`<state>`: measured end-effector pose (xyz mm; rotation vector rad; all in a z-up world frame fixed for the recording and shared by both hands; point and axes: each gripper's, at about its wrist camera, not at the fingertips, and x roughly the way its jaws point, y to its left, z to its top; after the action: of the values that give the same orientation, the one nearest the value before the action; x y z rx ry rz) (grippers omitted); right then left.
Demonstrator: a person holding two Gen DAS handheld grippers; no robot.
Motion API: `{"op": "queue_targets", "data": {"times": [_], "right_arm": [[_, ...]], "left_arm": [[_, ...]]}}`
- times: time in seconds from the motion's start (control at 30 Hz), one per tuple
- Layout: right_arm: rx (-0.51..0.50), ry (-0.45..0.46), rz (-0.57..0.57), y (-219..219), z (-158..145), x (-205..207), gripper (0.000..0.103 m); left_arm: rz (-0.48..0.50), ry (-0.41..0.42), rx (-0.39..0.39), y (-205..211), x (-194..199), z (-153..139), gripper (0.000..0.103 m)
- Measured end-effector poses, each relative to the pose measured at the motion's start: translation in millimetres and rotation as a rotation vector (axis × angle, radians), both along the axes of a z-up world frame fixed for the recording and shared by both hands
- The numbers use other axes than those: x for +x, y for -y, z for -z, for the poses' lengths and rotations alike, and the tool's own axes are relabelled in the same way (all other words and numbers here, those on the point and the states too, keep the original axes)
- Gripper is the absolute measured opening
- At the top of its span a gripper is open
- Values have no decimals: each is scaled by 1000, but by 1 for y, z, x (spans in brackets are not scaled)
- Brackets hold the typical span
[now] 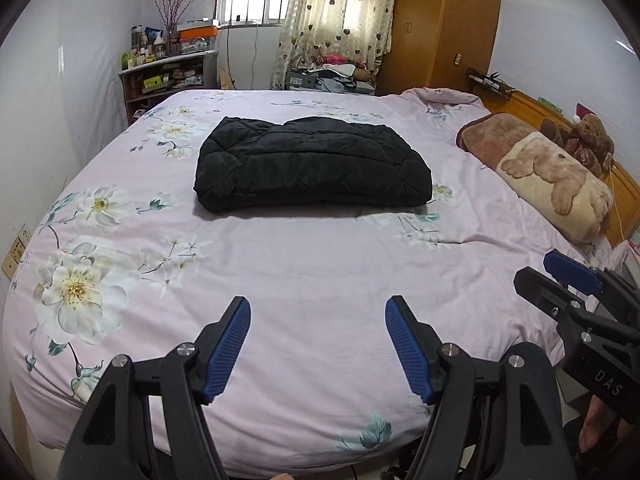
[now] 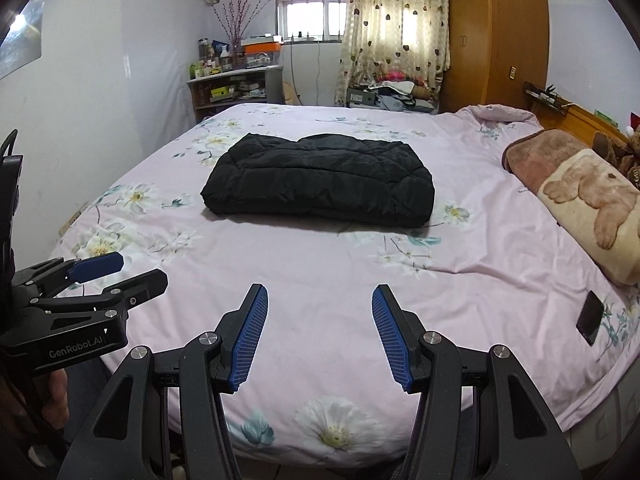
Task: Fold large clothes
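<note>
1. The black padded jacket (image 1: 312,164) lies folded into a thick rectangle in the middle of the floral bedsheet (image 1: 280,280), which I read as the fold being done or nearly so.
2. Its long axis runs across the bed, parallel to the near edge; the neat doubled edge faces me, and the lumpier edge points toward the window (image 1: 252,0).
3. The blanket with a bear print (image 1: 552,176) sits well right of the jacket, by the headboard, and a dark phone (image 2: 590,317) lies nearer me on that side.
4. My left gripper (image 1: 318,350) hangs over the near edge, well short of the jacket, jaws wide apart and empty.
5. My right gripper (image 2: 320,336) is alongside it, likewise spread and holding nothing, probably pulled back to check the result.
</note>
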<state>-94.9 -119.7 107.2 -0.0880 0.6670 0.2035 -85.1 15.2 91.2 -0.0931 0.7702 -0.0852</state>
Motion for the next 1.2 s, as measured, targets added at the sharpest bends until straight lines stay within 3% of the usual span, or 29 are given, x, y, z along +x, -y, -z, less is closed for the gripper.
{"op": "queue_targets", "data": {"times": [0.6, 1.2], "right_arm": [[-15, -15, 8, -2, 2, 1, 55], [-20, -20, 9, 0, 6, 1, 55]], "left_arm": [[-7, -24, -48, -4, 3, 5, 72], [-8, -23, -41, -3, 2, 6, 72]]}}
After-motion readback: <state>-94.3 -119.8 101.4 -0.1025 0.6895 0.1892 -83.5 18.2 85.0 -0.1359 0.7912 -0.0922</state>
